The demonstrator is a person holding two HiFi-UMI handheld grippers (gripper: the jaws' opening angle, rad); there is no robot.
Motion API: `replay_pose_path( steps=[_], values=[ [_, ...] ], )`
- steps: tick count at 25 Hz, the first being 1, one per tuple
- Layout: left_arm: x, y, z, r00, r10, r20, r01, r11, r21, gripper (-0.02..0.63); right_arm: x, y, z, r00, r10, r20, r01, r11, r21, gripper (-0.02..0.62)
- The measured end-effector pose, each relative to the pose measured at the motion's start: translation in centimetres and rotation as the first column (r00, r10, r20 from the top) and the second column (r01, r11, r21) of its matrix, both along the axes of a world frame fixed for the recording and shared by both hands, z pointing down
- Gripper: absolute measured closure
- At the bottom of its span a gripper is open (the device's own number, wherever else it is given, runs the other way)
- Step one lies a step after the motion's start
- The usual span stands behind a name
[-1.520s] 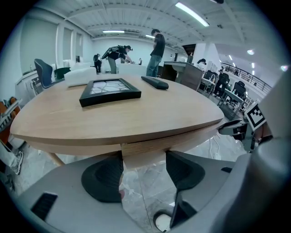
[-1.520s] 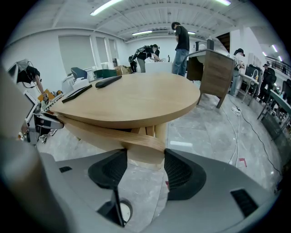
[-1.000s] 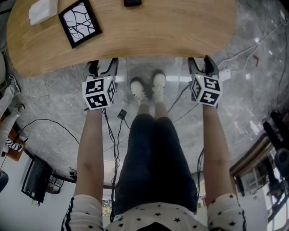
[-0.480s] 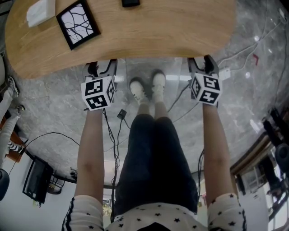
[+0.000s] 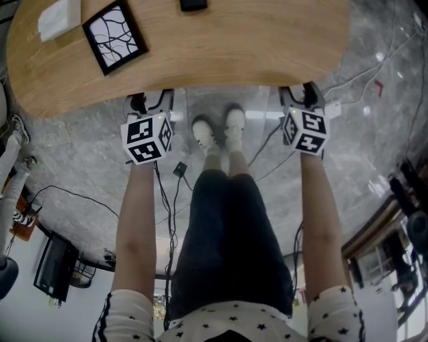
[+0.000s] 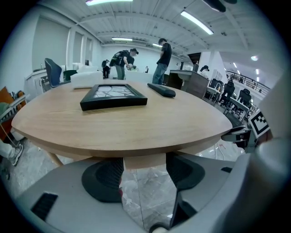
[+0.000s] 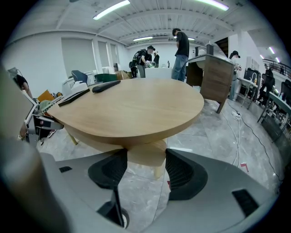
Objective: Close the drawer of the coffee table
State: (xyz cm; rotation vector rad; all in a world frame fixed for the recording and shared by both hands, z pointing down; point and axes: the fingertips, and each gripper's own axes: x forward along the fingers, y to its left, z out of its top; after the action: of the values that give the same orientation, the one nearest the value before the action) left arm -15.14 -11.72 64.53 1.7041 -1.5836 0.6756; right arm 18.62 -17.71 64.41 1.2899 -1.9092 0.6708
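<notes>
Holding at the coffee table (image 5: 221,47) edge — nothing has shifted this last second.
My left gripper (image 5: 152,100) and right gripper (image 5: 298,95) both gape, each framing a pale wooden block (image 6: 144,161) under the rim; no drawer juts out — tucked in, I'd judge, job about finished.

Picture frame (image 5: 115,35): black, with a branching crack pattern, lying flat ahead of the left gripper (image 5: 151,101) and a little to its left.
White box (image 5: 59,19): just beyond the frame, farther left.
Remote (image 5: 193,5): black, far ahead, between the left gripper and the right gripper (image 5: 299,95).
Cables (image 5: 175,194): black, on the grey marble floor (image 5: 80,153) behind the left gripper.
People (image 6: 162,61): standing far ahead.
</notes>
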Motion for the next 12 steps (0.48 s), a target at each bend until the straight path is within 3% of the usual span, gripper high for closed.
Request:
replay_pose_path(
  steps=[12],
  values=[
    [-0.14, -0.35, 0.06, 0.999, -0.051, -0.005, 0.052, 0.999, 0.014, 0.307, -0.14, -0.66, -0.04, 1.0, -0.006, 0.017, 0.005, 0.999, 0.048, 0.336]
  ],
)
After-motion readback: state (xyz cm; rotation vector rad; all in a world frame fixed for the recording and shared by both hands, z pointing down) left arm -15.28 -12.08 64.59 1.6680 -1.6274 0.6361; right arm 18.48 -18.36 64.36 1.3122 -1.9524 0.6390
